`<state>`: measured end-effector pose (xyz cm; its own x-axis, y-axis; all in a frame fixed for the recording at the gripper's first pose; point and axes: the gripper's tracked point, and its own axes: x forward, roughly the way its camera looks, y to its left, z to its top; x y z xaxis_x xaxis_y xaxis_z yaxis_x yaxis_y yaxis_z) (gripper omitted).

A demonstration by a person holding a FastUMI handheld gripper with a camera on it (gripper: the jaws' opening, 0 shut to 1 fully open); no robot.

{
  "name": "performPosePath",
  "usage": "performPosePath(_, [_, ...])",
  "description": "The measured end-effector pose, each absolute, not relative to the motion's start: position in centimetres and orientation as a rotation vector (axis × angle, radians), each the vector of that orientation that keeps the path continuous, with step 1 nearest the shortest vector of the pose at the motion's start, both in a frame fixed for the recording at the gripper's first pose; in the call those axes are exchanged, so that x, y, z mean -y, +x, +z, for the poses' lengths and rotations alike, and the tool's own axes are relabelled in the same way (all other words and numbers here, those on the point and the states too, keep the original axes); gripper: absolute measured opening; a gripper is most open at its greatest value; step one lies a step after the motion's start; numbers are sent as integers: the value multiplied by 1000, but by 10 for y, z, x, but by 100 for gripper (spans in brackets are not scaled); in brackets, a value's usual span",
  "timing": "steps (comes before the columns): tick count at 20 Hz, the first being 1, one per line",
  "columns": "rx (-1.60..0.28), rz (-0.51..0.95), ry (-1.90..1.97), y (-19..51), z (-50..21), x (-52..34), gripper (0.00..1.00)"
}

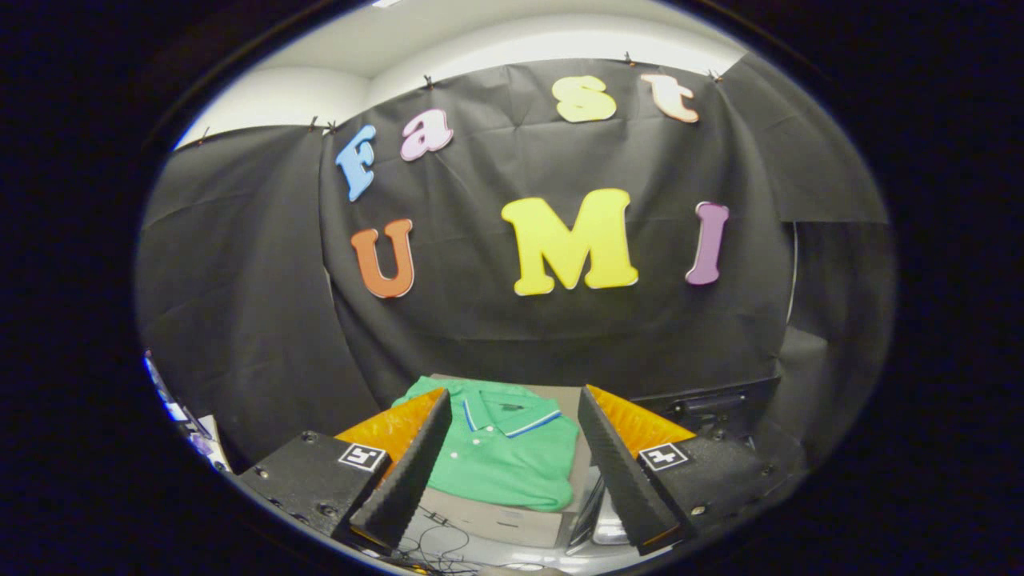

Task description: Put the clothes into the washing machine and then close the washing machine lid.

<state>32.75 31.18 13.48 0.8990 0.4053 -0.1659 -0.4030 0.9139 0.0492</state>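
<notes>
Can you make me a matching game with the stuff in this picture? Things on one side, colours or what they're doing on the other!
Things:
1. polo shirt
2. cardboard box
3. gripper
4. cables

Clues:
A. open, nothing between its fingers
B. green, folded, lying ahead of the fingers
C. brown, under the shirt
D. thin and black, down below the box

Pairs: 1-B, 2-C, 3-A, 4-D

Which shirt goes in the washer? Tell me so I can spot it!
Look below the black cloth wall to the flat brown box. The green polo shirt lies folded on it, just ahead of the open tool, between its fingers. It's the only bright green thing, with a blue-striped collar.
</notes>
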Motion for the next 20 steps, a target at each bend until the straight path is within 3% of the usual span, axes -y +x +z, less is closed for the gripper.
performPosePath(9, [-436, 364, -16, 414, 43, -388, 100])
performPosePath(20, [-569, 228, -129, 447, -34, -385, 100])
